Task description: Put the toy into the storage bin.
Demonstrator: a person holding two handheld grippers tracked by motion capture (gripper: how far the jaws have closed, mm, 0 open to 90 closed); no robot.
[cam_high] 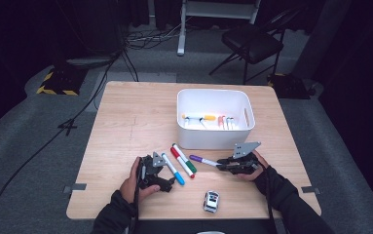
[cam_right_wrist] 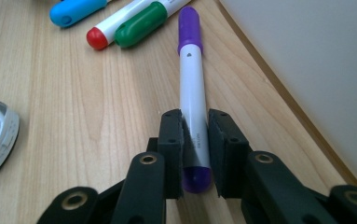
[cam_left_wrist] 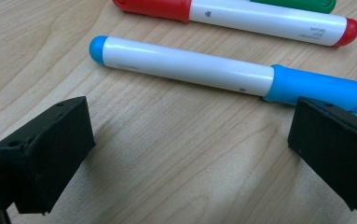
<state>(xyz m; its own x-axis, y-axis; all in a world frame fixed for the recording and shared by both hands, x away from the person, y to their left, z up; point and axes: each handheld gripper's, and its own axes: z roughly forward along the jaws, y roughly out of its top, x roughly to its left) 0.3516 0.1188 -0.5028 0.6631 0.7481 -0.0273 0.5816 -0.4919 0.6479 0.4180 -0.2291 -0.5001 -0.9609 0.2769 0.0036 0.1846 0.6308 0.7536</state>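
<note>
Your right gripper (cam_right_wrist: 195,140) is pinching the purple marker (cam_right_wrist: 192,88) near its tail end, pads pressed on the white barrel, with the capped tip pointing straight out ahead, close beside the white bin (cam_high: 215,118). Your left gripper (cam_left_wrist: 185,135) sits spread wide on the table (cam_high: 125,122), nothing between the pads; the blue marker (cam_left_wrist: 213,70) lies just past its fingertips, crosswise.

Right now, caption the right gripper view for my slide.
Right tool shut on purple marker lying on wooden table beside white bin.
</note>
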